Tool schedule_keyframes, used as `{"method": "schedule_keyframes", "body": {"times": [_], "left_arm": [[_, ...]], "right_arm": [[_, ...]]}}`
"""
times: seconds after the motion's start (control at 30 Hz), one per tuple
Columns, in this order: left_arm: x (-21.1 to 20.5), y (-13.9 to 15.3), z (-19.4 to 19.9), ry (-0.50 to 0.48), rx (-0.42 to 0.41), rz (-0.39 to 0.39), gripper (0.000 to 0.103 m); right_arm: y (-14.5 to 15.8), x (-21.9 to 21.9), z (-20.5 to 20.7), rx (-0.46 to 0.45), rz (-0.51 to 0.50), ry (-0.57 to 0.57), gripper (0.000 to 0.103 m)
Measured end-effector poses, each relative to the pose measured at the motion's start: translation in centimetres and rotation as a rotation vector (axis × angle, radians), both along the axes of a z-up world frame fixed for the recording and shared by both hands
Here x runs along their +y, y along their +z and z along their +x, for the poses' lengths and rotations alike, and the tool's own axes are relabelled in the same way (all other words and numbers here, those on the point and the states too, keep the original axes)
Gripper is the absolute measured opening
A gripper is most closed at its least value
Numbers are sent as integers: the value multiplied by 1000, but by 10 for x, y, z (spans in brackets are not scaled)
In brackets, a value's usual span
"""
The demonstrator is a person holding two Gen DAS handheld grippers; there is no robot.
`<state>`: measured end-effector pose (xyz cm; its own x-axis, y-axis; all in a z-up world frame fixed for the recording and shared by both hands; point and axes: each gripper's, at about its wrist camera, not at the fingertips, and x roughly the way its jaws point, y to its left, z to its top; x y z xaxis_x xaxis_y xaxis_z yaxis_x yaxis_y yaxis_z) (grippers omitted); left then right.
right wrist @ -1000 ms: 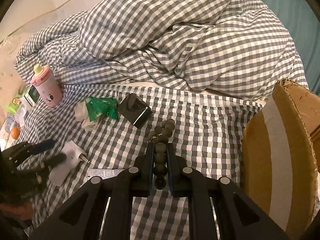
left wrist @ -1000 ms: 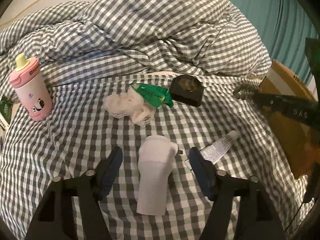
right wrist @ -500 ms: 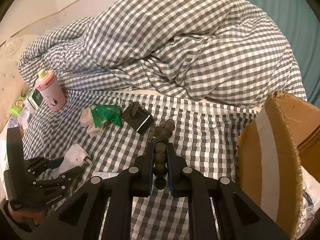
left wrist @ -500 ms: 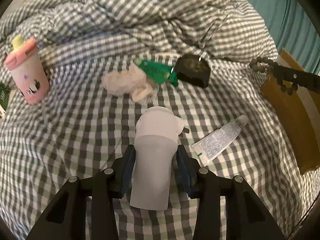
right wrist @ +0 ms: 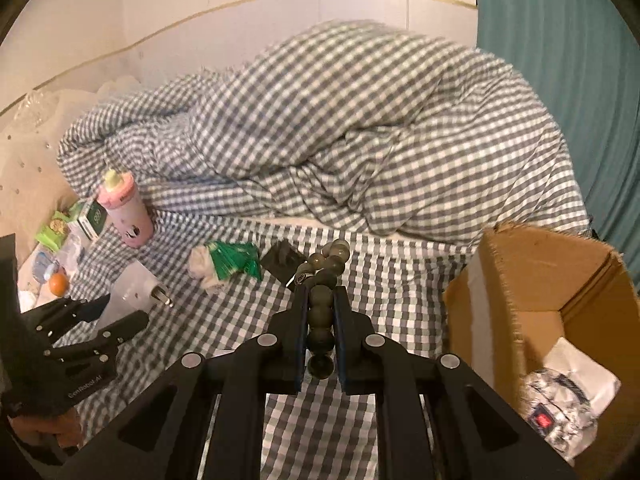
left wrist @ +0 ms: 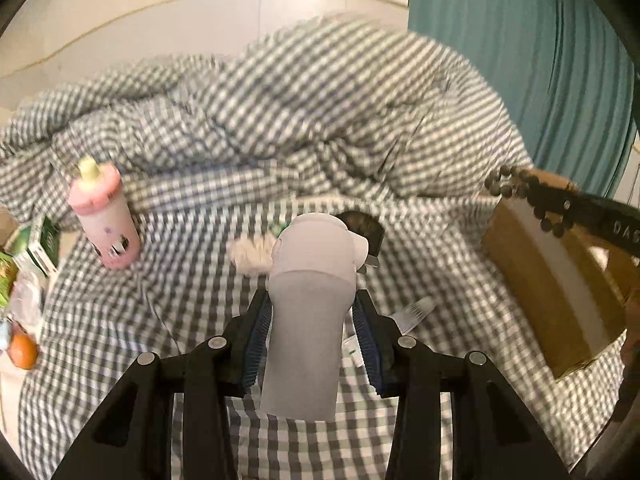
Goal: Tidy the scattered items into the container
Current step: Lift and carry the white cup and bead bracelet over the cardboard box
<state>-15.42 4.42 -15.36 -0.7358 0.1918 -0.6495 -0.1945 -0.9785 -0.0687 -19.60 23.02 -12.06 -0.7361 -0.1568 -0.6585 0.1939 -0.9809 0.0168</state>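
My left gripper [left wrist: 311, 296] is shut on a white plug adapter [left wrist: 308, 332], held clear above the checked bedsheet [left wrist: 120, 320]. The right wrist view shows the same adapter [right wrist: 132, 284] at the left, metal prongs pointing right, in my left gripper [right wrist: 116, 312]. My right gripper [right wrist: 321, 294] is shut on a string of dark green beads [right wrist: 322, 312], also lifted off the bed. An open cardboard box [right wrist: 540, 280] stands to its right with white wrapped items inside. In the left wrist view the box [left wrist: 552, 280] sits at the right edge, with the right gripper [left wrist: 536, 196] and its beads above it.
On the sheet lie a pink sippy cup [right wrist: 126, 212], a green packet [right wrist: 234, 260] on a white cloth wad [left wrist: 252, 254], a black box [right wrist: 282, 262] and a white tube [left wrist: 412, 312]. Small boxes and an orange [right wrist: 58, 283] crowd the left edge. A bunched duvet [right wrist: 360, 140] fills the back.
My left gripper closed around the white adapter, then lifted it off the sheet. My right gripper rose with the beads, and the inside of the box came into view.
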Motion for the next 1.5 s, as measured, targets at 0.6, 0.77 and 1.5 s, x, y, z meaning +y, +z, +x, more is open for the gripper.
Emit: {"method": "schedule_keyframes", "body": {"times": [0.6, 0.77, 1.5], "left_arm": [[17, 108, 96, 13, 223, 80, 43], [25, 120, 117, -5, 249, 72, 43], [95, 169, 165, -118, 365, 125, 43]], "right_arm": [[91, 17, 106, 178, -15, -28, 11], [99, 21, 130, 198, -25, -29, 11], [150, 75, 202, 304, -1, -119, 11]]}}
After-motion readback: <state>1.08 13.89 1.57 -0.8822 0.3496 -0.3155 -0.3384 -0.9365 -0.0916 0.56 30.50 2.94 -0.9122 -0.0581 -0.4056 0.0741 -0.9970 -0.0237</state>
